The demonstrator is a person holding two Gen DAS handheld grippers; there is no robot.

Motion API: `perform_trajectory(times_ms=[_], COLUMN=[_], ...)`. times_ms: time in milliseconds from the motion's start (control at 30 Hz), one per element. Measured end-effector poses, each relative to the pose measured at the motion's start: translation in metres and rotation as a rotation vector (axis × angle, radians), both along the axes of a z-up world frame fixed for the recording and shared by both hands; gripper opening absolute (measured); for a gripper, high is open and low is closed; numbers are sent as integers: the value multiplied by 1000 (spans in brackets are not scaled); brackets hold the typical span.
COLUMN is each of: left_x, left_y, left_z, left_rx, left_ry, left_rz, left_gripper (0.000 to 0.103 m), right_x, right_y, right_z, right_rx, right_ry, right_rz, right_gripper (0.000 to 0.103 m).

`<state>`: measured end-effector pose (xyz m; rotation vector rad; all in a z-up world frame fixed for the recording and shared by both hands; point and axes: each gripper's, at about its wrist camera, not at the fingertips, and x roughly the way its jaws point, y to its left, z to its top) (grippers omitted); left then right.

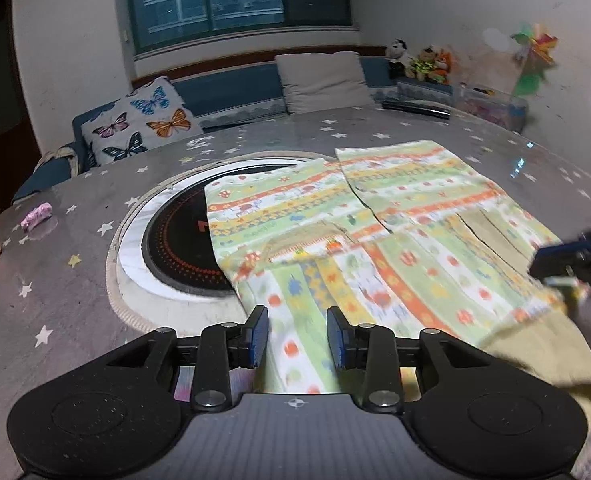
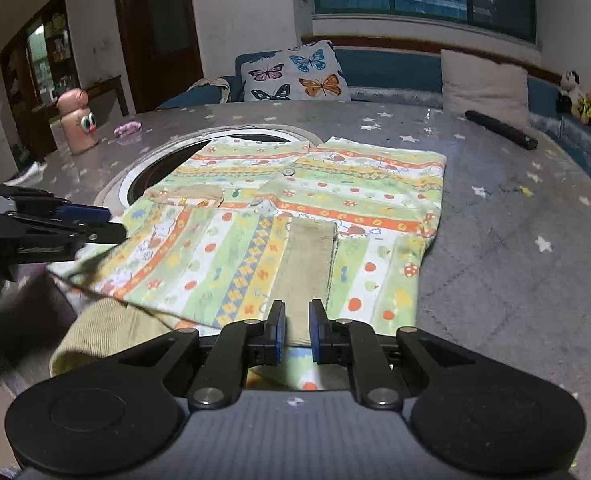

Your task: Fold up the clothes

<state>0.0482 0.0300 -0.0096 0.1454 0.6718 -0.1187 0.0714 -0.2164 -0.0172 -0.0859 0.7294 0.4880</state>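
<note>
A child's patterned garment (image 1: 375, 236) with green, orange and yellow stripes lies flat on the round table, partly over the inset hob; it also shows in the right wrist view (image 2: 315, 216). Both sleeves are folded in with beige cuffs (image 2: 309, 264) showing. My left gripper (image 1: 297, 336) is at the garment's near left hem, jaws partly apart with fabric between them. My right gripper (image 2: 297, 330) is at the near right hem, jaws narrowly apart around the beige cuff and hem. Each gripper shows in the other's view: the right one (image 1: 571, 272) and the left one (image 2: 95, 228).
The grey star-print table (image 2: 515, 240) holds a black round hob (image 1: 175, 248), a pink toy figure (image 2: 77, 120), a small pink cloth (image 1: 35, 216) and a black bar (image 2: 503, 128). A sofa with a butterfly pillow (image 1: 139, 124) and stuffed toys stands behind.
</note>
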Motion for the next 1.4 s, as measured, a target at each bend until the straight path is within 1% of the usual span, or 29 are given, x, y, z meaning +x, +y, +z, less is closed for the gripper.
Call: perform_trajectory(times_ms=[100, 200, 267, 333, 367, 467, 533, 600, 667, 767, 800, 833, 867, 933, 1000, 1067, 1133, 1267, 1367, 1400], left_x=[-21, -42, -53, -63, -67, -73, -73, -71, -69, -65, -63, -62, -59, -53, -47, -38, -29, -16, -10, -10], left_y=[-5, -14, -22, -31, -35, -46, -54, -61, -67, -73, -74, -75, -74, -72, -68, -63, -58, -54, -51, -49], left_z=[3, 1, -2, -6, -8, -13, -14, -14, -14, -15, -14, -13, -11, -7, -2, 3, 9, 17, 20, 21], left_rx=[31, 91, 144, 192, 204, 231, 238, 226, 213, 200, 191, 174, 150, 98, 58, 3, -44, -87, -99, -100], left_ry=[-15, -31, -42, -57, -62, -79, -96, -112, -126, -142, -146, -148, -148, -146, -143, -126, -111, -108, -105, -101], left_rz=[-57, -131, -182, -234, -257, -318, -347, -369, -390, -405, -406, -406, -404, -396, -371, -337, -313, -292, -288, -285], left_gripper=[46, 49, 51, 54, 55, 57, 61, 62, 62, 61, 58, 49, 44, 22, 13, 10, 9, 9, 9, 9], right_x=[-5, -8, -11, -17, -20, -28, -33, -37, -44, -52, -54, -57, -59, -65, -70, -73, -71, -62, -51, -46], right_y=[-3, -5, -6, -8, -8, -9, -10, -9, -8, -8, -8, -7, -7, -5, -3, 1, 6, 19, 32, 34], right_z=[4, 6, 7, 10, 10, 12, 12, 12, 10, 10, 9, 9, 8, 5, 5, 5, 5, 4, 0, -1], right_rx=[1, -14, -23, -40, -49, -76, -88, -107, -135, -164, -174, -186, -198, -230, -245, -254, -252, -235, -218, -210], right_ry=[-3, -6, -13, -24, -30, -43, -43, -45, -56, -70, -75, -80, -85, -108, -124, -146, -166, -193, -200, -193], right_rz=[5, 7, 9, 18, 23, 43, 56, 72, 98, 125, 134, 145, 156, 192, 222, 253, 263, 284, 304, 306], right_gripper=[13, 13, 13, 17, 21, 21, 23, 30, 31, 35, 35, 36, 37, 43, 44, 45, 49, 49, 45, 41])
